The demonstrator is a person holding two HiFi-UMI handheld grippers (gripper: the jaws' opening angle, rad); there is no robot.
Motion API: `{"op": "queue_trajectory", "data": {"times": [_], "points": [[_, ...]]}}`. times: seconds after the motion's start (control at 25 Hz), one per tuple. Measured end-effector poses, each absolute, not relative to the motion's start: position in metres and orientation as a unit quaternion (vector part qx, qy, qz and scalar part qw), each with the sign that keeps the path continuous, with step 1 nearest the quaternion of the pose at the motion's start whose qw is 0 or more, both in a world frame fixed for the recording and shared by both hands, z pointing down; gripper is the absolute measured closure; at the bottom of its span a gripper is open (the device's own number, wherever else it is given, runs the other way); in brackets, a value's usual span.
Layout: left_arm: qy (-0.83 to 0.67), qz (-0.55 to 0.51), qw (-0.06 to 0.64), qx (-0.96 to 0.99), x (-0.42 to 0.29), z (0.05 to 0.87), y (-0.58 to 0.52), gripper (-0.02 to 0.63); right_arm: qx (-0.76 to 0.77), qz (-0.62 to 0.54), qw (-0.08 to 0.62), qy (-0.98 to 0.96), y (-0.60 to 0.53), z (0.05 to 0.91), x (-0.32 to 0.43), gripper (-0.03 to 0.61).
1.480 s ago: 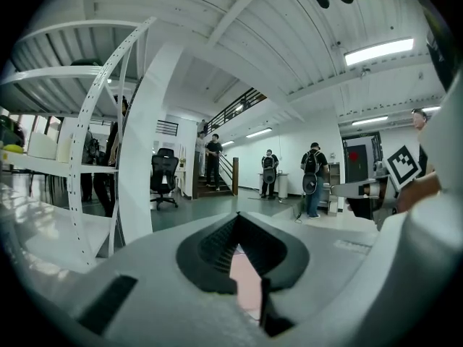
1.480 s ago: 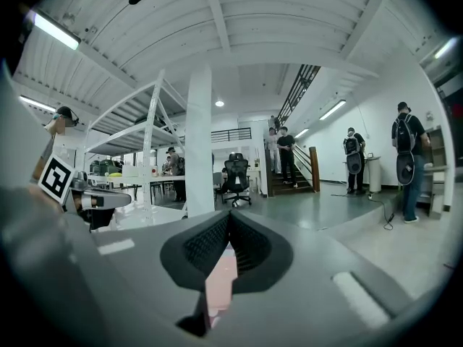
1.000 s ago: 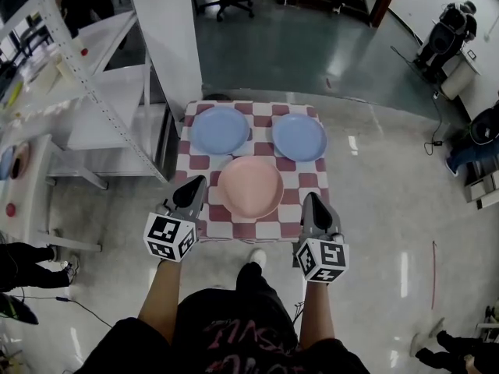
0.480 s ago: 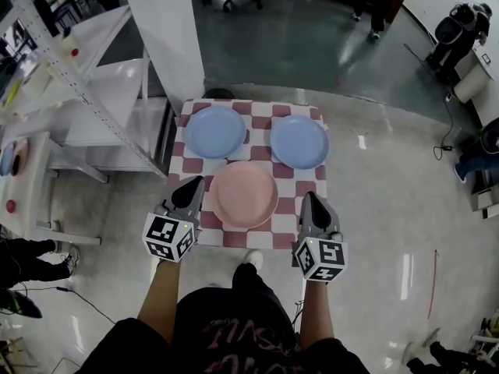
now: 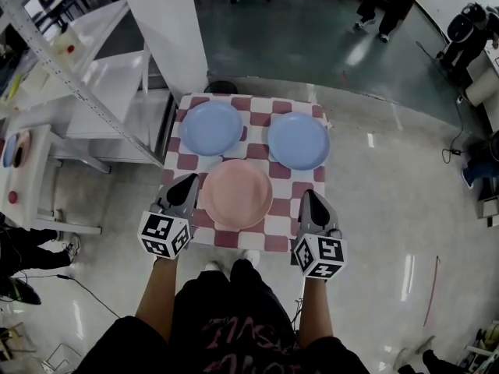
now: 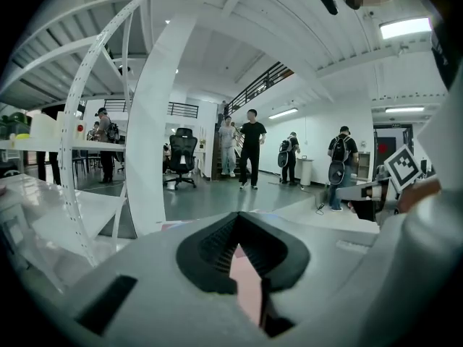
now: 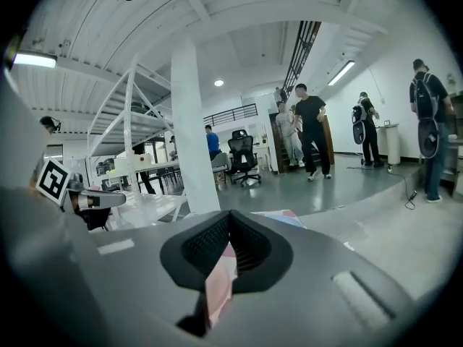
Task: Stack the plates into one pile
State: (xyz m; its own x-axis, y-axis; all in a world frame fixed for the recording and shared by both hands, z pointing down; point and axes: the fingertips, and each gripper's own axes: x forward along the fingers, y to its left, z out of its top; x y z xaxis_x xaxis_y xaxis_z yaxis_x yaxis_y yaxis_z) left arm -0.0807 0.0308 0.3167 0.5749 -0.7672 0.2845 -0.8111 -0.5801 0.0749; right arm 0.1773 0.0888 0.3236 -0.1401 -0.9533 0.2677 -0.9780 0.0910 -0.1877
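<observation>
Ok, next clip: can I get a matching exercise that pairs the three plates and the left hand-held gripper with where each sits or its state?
Things:
1. pink plate
2. left blue plate
3. right blue plate
4. left hand-held gripper

Places or states:
A. far right corner of the checkered table
B. shut, holding nothing, at the pink plate's left
C. near middle of the table
D. far left corner of the table

Pairs: 1-C, 2-D, 3-A, 4-B
</observation>
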Motion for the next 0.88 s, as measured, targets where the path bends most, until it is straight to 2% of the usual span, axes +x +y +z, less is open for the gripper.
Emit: {"op": "queue_trajectory", "data": {"times": [0.88], "points": [[-0.449, 0.163, 0.139, 0.867, -0.087, 0.375, 0.018, 0.615, 0.635, 0.224, 0.08, -0.735, 0.067, 0.376, 0.165, 0.566]]}}
